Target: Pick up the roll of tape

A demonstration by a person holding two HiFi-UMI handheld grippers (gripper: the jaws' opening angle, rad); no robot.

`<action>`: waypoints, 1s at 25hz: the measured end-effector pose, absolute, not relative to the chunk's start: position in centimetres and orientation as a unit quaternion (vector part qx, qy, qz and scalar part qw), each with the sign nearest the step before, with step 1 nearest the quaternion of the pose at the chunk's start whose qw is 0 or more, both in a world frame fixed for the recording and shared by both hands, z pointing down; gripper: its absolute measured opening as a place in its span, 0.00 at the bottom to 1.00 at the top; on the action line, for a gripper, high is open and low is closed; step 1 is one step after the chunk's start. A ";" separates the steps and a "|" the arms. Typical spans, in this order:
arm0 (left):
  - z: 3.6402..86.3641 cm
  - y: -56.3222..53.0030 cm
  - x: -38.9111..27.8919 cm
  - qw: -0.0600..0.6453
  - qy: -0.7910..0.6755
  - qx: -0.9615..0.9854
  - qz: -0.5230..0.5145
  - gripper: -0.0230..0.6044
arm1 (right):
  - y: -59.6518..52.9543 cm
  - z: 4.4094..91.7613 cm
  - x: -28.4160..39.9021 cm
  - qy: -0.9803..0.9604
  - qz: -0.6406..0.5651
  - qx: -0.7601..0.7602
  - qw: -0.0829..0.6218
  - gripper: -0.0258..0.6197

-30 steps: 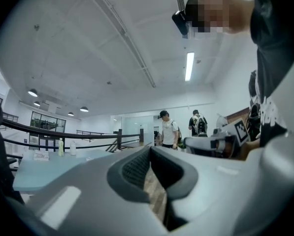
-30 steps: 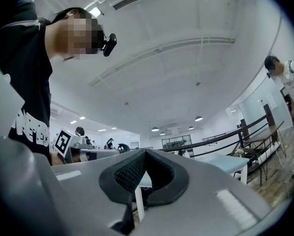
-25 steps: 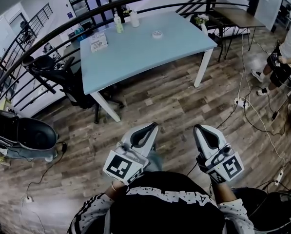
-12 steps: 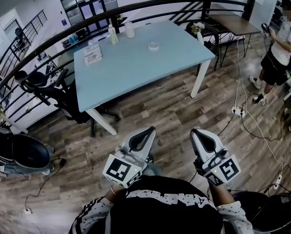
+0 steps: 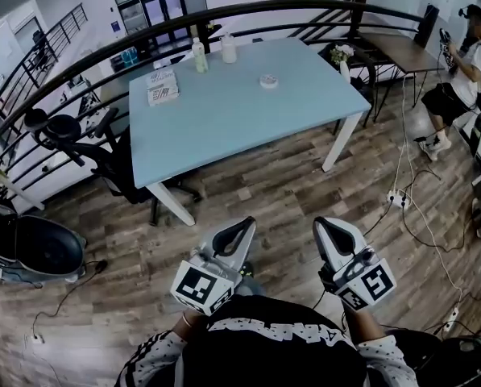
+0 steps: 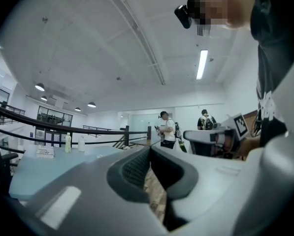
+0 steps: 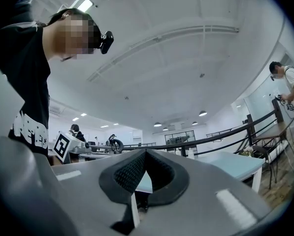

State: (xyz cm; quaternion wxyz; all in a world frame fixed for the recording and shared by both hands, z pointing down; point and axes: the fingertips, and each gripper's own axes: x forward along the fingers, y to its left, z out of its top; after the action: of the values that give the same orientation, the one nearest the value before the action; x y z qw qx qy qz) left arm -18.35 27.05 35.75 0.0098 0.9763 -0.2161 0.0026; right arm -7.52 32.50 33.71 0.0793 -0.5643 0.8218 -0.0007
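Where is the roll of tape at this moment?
In the head view, the roll of tape lies on the light blue table, in its far right part, to the right of the white bottle and apart from it.

This looks like an open-plan office or lab floor. A pale blue worktop (image 5: 224,111) stands on wood planks (image 5: 272,184). A curved black railing (image 5: 103,51) runs behind the worktop and an office chair (image 5: 103,147) sits at its left end. To its right, cables (image 5: 421,216) and a power strip (image 5: 399,198) trail across the floor. Strip lights (image 6: 202,63) hang overhead.
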 end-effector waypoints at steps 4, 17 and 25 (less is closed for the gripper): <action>36.8 24.7 -19.6 0.020 -0.238 0.971 0.014 0.04 | 29.9 34.3 -8.4 0.832 -0.013 -0.549 0.078 0.04; 38.6 19.4 -18.1 0.038 -0.230 0.972 0.026 0.04 | 24.7 36.0 -7.4 0.828 -0.036 -0.554 0.075 0.04; 37.6 17.8 -15.1 0.037 -0.195 0.980 0.021 0.04 | 24.3 35.4 -4.8 0.807 -0.034 -0.586 0.064 0.04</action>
State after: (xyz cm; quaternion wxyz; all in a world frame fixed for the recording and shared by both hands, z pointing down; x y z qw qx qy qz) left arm -15.10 17.85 37.65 0.0368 0.9799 -0.1947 0.0210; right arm -4.78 24.34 35.43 0.0645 -0.5863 0.8068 -0.0337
